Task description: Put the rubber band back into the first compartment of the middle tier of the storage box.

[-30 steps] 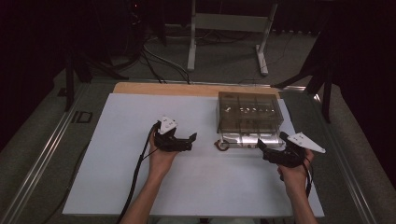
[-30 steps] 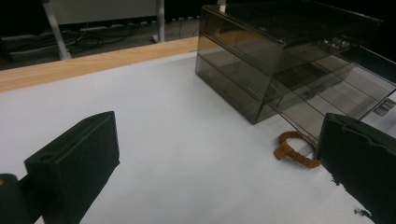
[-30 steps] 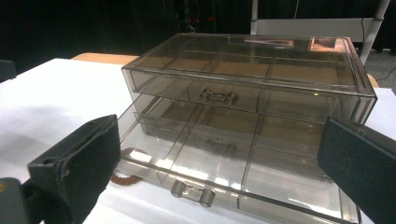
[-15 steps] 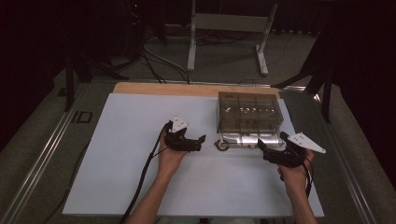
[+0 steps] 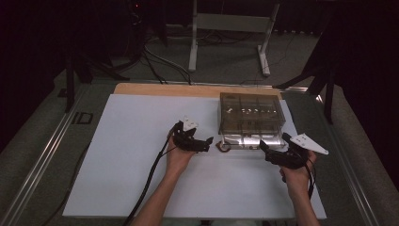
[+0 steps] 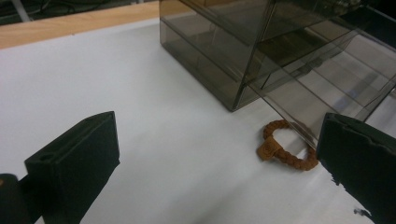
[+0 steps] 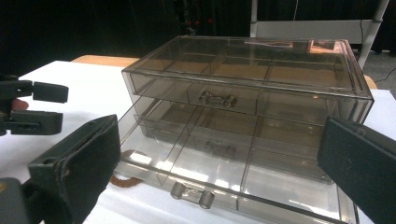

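Note:
A smoky clear drawer box (image 5: 251, 117) (image 7: 252, 93) (image 6: 261, 51) stands on the white board. Its bottom drawer (image 7: 219, 172) (image 5: 244, 141) is pulled out toward me, divided into compartments. A brown braided bracelet (image 6: 285, 148) (image 5: 222, 146) (image 7: 123, 181) lies on the board at the drawer's front left corner. My left gripper (image 5: 209, 142) (image 6: 215, 158) is open, pointing at the bracelet from the left, just short of it. My right gripper (image 5: 263, 149) (image 7: 219, 186) is open, in front of the drawer's right end, jaws wide and holding nothing.
The white board (image 5: 141, 155) has free room left of the box and along the front. A wooden strip (image 5: 164, 89) runs along its back edge. Cables (image 5: 150, 179) trail from the left gripper toward the front. A metal stand (image 5: 230, 23) is on the floor behind the table.
My left gripper has moved right across the board toward the bracelet and the box's front left corner. The right gripper has stayed put.

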Available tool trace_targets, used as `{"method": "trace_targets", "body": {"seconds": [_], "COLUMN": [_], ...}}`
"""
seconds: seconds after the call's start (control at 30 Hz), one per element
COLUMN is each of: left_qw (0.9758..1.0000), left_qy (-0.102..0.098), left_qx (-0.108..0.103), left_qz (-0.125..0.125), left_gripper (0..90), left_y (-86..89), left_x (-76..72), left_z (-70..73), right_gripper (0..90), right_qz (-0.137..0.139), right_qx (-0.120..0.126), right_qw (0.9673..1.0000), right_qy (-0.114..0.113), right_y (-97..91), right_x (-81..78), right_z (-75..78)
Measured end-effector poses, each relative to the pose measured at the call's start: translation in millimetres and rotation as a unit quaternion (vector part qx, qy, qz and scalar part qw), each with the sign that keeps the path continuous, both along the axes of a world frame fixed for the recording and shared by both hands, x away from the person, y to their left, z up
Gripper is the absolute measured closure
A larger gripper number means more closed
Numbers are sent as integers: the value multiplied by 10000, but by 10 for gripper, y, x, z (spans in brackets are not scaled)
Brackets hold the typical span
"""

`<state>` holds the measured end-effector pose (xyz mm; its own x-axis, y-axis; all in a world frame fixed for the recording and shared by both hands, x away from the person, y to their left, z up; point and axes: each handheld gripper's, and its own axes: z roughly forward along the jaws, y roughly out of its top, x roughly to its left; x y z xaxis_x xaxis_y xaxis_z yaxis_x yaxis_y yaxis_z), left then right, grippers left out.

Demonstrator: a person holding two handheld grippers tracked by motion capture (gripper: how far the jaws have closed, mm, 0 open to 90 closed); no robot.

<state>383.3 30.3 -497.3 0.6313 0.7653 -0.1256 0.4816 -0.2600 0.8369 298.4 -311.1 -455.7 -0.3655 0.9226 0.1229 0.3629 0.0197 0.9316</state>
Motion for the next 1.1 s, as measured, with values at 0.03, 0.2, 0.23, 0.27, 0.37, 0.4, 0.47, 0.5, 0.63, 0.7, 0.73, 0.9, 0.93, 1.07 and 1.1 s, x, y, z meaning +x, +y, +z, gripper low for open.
{"method": "trace_targets", "body": {"seconds": [0.03,0.2,0.23,0.27,0.37,0.4,0.47,0.5,0.63,0.7,0.73,0.9,0.93,1.07,1.1], "left_qw": [10000,9997,9996,9995,9992,9991,9990,9989,9982,9981,9978,9975,9976,9975,9974], "left_qy": [31,177,193,223,246,271,298,323,382,405,420,446,449,463,468], "left_qx": [25,151,167,173,262,259,228,226,217,214,265,343,343,356,362], "left_qz": [-10,-90,-112,-139,-175,-201,-238,-246,-402,-406,-431,-427,-411,-399,-401], "left_gripper": [11,11,11,12,69,69,133,173,244,258,262,265,265,267,269], "left_y": [-13,-100,-118,-136,-180,-189,-203,-211,-257,-289,-297,-360,-367,-385,-386], "left_x": [12,64,68,71,76,81,85,88,86,87,89,95,97,104,105], "left_z": [-7,-35,-42,-49,-72,-79,-90,-97,-130,-152,-161,-204,-208,-217,-220], "right_gripper": [0,0,0,0,0,0,0,0,0,0,0,0,0,0,0], "right_qz": [0,-7,-13,-18,-28,-26,-24,-23,-27,-28,-24,-34,-37,-60,-61], "right_qx": [1,28,36,46,54,54,55,56,63,66,64,91,99,117,118], "right_qw": [10000,10000,10000,10000,10000,10000,10000,10000,10000,10000,10000,9999,9999,9999,9999], "right_qy": [-4,-19,-17,-17,-10,-12,-20,-24,-27,-20,-24,-34,-33,-37,-38], "right_y": [-1,-4,-6,-9,-14,-14,-14,-16,-16,-13,-12,-18,-20,-27,-27], "right_x": [0,-5,-5,-5,-4,-4,-5,-6,-7,-5,-5,-8,-8,-8,-8], "right_z": [1,10,12,13,11,12,15,17,20,16,16,22,23,25,26]}}
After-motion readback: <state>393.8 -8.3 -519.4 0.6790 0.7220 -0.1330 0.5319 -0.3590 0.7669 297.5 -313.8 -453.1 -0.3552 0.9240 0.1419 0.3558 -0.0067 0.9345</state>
